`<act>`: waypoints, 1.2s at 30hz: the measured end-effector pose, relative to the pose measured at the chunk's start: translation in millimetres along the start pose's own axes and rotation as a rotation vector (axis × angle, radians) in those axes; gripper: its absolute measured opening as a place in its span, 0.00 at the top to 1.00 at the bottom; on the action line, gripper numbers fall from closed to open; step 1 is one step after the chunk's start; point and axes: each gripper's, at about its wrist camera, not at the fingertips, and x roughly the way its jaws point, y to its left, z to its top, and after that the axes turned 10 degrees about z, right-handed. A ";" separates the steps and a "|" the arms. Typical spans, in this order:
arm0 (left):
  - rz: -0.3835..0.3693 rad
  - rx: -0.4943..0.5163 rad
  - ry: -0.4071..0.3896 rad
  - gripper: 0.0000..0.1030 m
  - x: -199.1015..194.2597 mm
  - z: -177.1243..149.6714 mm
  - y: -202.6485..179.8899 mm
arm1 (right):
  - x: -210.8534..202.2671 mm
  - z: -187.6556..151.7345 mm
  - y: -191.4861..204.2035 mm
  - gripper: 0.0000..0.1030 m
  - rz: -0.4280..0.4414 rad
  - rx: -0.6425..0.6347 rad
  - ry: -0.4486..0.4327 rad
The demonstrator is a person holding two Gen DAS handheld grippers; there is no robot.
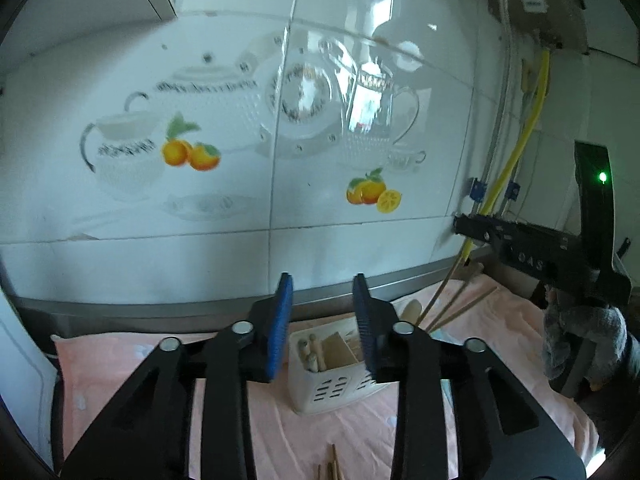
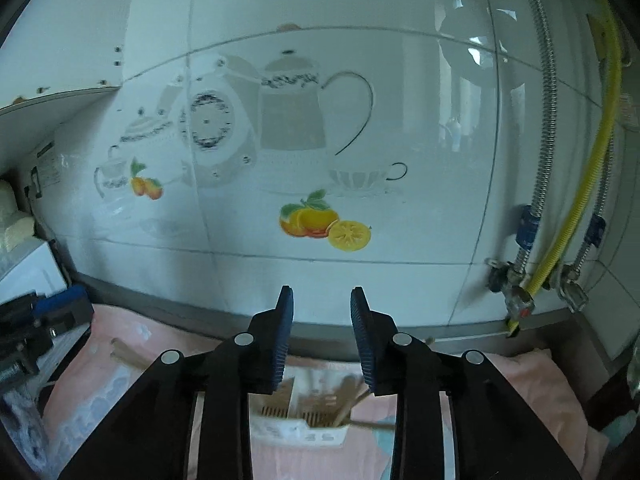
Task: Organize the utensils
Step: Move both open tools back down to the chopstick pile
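A white slotted utensil holder (image 1: 334,380) stands on the pink cloth (image 1: 120,360), with wooden handles (image 1: 311,354) in its compartments. Long chopsticks (image 1: 452,304) stick out to its right. My left gripper (image 1: 323,320) is open and empty, hovering above and in front of the holder. More chopstick tips (image 1: 333,462) lie on the cloth at the bottom edge. In the right wrist view the holder (image 2: 304,420) sits below my right gripper (image 2: 322,332), which is open and empty. Wooden utensils (image 2: 348,404) lean inside it. The other gripper (image 1: 560,252) shows at the right of the left wrist view.
A tiled wall with teapot and orange decals (image 1: 280,120) is close behind the counter. A yellow gas hose (image 2: 580,200) and metal valves (image 2: 516,300) run down the right corner. A loose wooden stick (image 2: 128,354) lies on the cloth at left.
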 end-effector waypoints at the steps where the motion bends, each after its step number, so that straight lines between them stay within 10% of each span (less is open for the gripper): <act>1: 0.008 0.002 -0.007 0.63 -6.2 -1.8 2.4 | -7.7 -5.3 3.9 0.69 0.008 0.001 -0.001; 23: 0.149 -0.073 0.046 0.33 -113.3 -131.1 84.9 | -51.2 -234.1 157.0 0.64 0.156 0.071 0.282; 36: 0.213 -0.159 0.074 0.32 -140.1 -181.2 122.9 | -26.6 -303.1 202.8 0.83 0.158 0.157 0.445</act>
